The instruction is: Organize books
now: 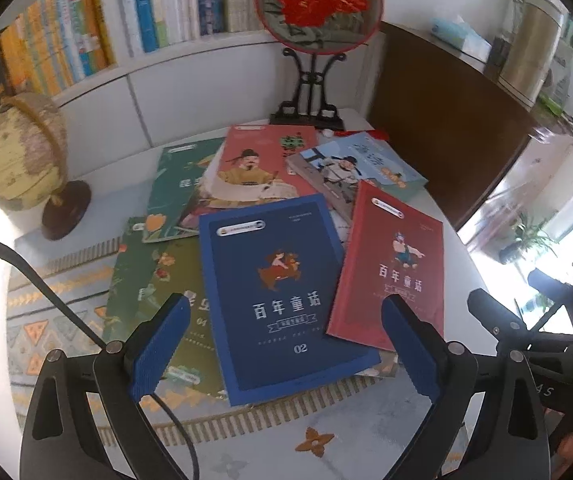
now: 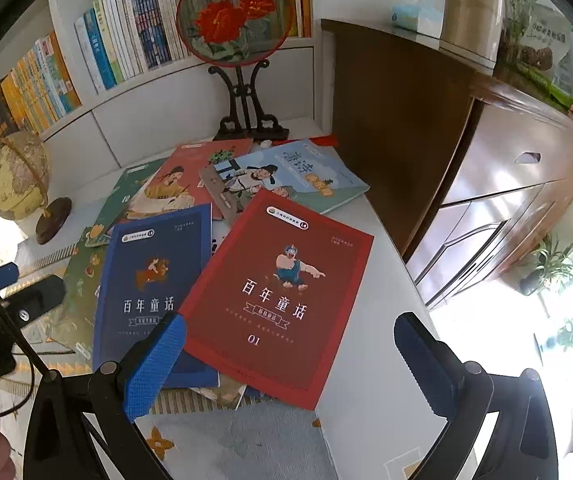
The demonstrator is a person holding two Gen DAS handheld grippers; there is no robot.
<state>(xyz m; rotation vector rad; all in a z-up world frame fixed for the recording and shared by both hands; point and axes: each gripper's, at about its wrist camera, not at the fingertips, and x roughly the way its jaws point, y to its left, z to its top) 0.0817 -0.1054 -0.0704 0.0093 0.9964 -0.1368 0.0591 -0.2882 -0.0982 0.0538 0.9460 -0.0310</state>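
Both claws stand wide and hold nothing. The left gripper (image 1: 286, 344) hovers over the near end of the dark blue paperback numbered 02 (image 1: 282, 292), whose near edge juts out over the patterned woven table mat (image 1: 54, 320). The right gripper (image 2: 290, 364) hovers above the red paperback numbered 01 (image 2: 282, 296), which lies tilted, its left edge overlapping the blue one. Behind them a loose heap: a green flowered book (image 1: 146, 292), a dark green book (image 1: 178, 184), a coral-red book with a robed scholar (image 1: 254, 164) and a pale blue illustrated book (image 2: 294, 172). The white tabletop (image 2: 374, 320) lies bare right of the red book up to the brown wooden cabinet (image 2: 398, 120). A beige globe on a dark base (image 1: 22, 152) stands at the left, a round embroidered-peony screen on a black stand (image 1: 318, 8) at the back
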